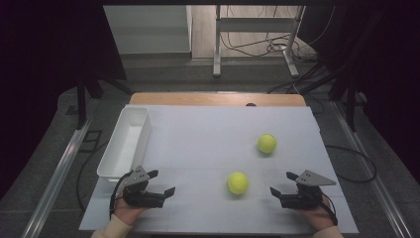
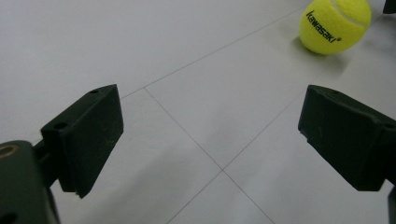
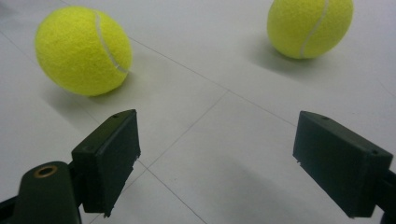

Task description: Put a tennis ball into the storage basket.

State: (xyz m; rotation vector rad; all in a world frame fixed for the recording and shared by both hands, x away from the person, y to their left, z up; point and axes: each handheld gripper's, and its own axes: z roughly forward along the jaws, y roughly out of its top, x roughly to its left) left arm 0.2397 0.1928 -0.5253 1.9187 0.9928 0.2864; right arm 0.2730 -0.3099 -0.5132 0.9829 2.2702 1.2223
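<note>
Both sets of jaws stand wide apart with nothing between them: your left gripper (image 1: 161, 182) rests low at the near edge, your right gripper (image 1: 282, 182) mirrors it across the white table (image 1: 198, 144). Between them, closer to your right, sits the near tennis ball (image 1: 237, 183); the far tennis ball (image 1: 267, 143) lies well beyond it. The white bin (image 1: 113, 148) waits just beyond your left gripper. That felt ball should be light and springy, and it'll roll at a nudge, so straddle its widest middle and squeeze evenly.
</note>
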